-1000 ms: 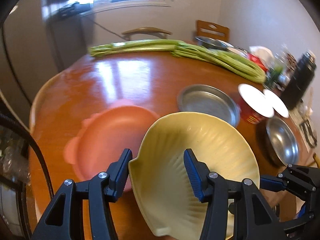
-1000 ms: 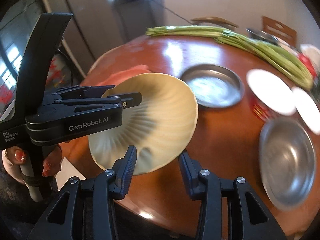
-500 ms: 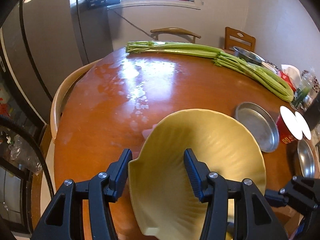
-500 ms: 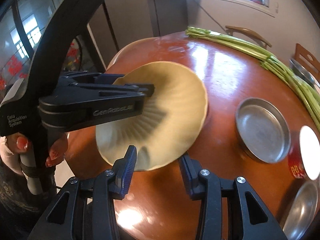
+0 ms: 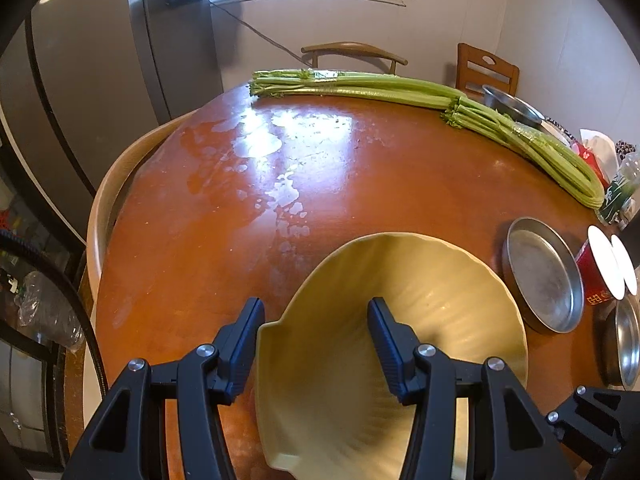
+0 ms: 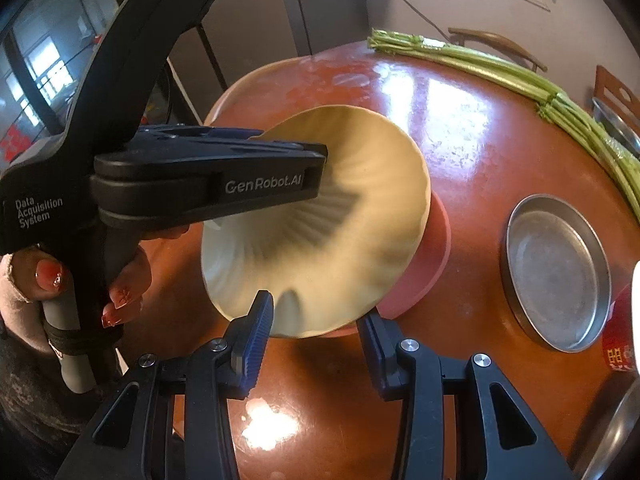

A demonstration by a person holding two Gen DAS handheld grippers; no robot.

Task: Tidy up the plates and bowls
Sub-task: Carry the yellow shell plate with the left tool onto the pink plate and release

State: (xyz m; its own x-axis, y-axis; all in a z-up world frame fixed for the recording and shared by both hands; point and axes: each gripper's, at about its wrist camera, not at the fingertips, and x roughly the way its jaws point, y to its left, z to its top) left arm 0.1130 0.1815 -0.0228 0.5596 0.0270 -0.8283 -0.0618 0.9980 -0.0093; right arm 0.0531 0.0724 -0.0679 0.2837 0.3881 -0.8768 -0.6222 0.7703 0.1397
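The pale yellow, shell-ribbed ceramic bowl [image 5: 420, 320] hangs tilted above the near edge of the round red-brown wooden worktop [image 5: 360, 168], its hollow facing away from the person. The left claw [image 5: 315, 306] is clamped on the bowl's near-left rim: one blue-padded finger lies against the outer wall and the other sits inside the hollow. In the right wrist view this claw comes in from the left, gripped by a hand [image 6: 128, 272] with red-painted nails.

The right claw [image 6: 315, 308] points down at the bowl's lower edge, which dips into the gap between its two fingers. Whether its pads press on that edge or stand apart from it cannot be told.

Directly under the yellow bowl sits a pink plastic bowl [image 6: 432, 260], mostly covered, with only its right side showing. Whether the two touch cannot be told.

To the right, apart from both bowls, lies a shallow round metal pan [image 6: 556, 272] on the wood. Beyond it stand a red paper cup [image 5: 596, 276] with a white top and a steel bowl [image 5: 626, 344] at the frame's edge. Two long bundles of green celery [image 5: 360, 86] stretch across the far side of the worktop.
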